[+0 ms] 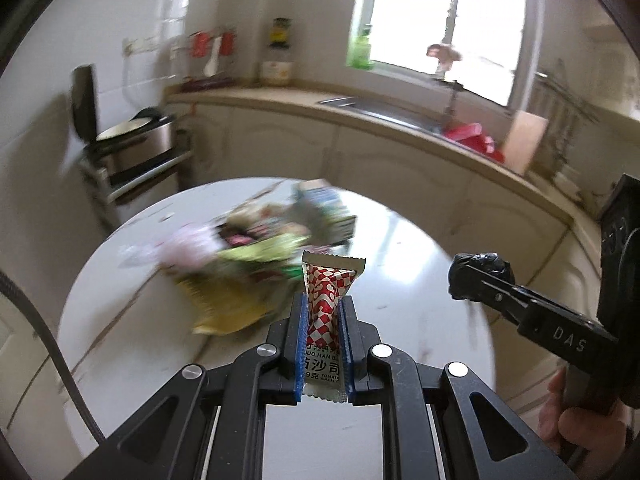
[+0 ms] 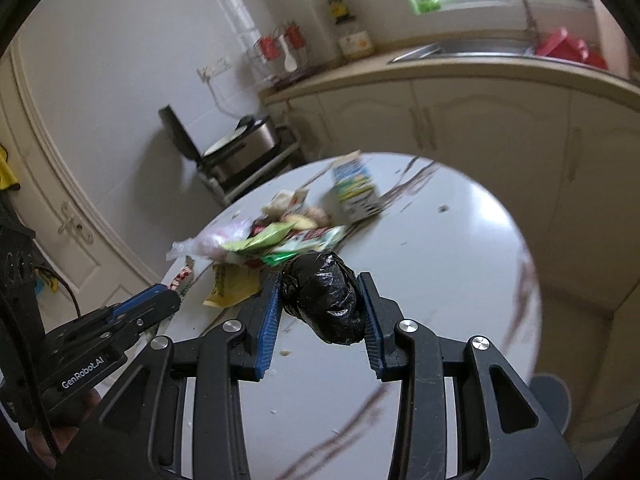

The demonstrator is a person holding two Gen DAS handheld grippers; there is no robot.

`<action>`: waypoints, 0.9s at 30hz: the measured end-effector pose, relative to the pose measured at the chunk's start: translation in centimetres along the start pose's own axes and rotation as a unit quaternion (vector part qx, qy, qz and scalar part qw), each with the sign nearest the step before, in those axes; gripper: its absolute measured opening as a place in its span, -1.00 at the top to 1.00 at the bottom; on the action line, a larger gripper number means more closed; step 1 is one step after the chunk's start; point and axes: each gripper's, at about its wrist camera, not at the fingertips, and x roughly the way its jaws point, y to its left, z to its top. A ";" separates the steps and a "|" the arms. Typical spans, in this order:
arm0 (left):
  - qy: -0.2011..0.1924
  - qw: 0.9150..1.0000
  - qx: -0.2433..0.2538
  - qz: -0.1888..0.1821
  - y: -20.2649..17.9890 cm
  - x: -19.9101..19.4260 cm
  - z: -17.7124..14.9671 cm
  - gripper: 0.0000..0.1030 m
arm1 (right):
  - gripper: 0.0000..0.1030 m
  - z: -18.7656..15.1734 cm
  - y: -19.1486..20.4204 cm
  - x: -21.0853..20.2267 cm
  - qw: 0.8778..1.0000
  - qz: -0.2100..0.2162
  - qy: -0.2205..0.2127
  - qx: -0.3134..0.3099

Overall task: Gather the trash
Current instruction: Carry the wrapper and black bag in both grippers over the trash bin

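My left gripper (image 1: 322, 308) is shut on a red-and-white checked tomato sauce sachet (image 1: 325, 300), which stands upright between the blue pads above the round white table (image 1: 420, 248). My right gripper (image 2: 320, 292) is shut on a crumpled black plastic bag wad (image 2: 326, 300), held above the table. In the left wrist view the right gripper (image 1: 466, 282) shows at the right with the black wad (image 1: 480, 270) at its tip. In the right wrist view the left gripper (image 2: 176, 292) shows at the left with the sachet (image 2: 183, 276) in it. A pile of wrappers (image 2: 276, 240) lies on the table beyond both.
A blue-and-green carton (image 2: 356, 190) lies at the far side of the pile, a yellow wrapper (image 2: 232, 286) at its near side. Behind the table run cream cabinets (image 2: 480, 120) with a sink (image 2: 460, 50). A steel appliance (image 1: 136, 140) stands on a rack at the left. A person's hand (image 1: 580, 420) holds the right gripper.
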 end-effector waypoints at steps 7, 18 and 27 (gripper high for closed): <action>-0.003 0.996 0.051 -0.078 -8.1 1.3 1.5 0.79 | 0.33 0.3 -6.1 -6.7 0.997 -0.059 -0.050 0.029; 0.097 0.970 0.131 -0.179 -21.4 9.5 -1.4 0.79 | 0.33 -4.9 -22.0 -12.9 0.969 -0.190 -0.036 0.154; 0.206 0.948 0.156 -0.184 -26.3 18.5 -5.7 0.78 | 0.33 -11.6 -31.5 -9.6 0.948 -0.201 0.039 0.243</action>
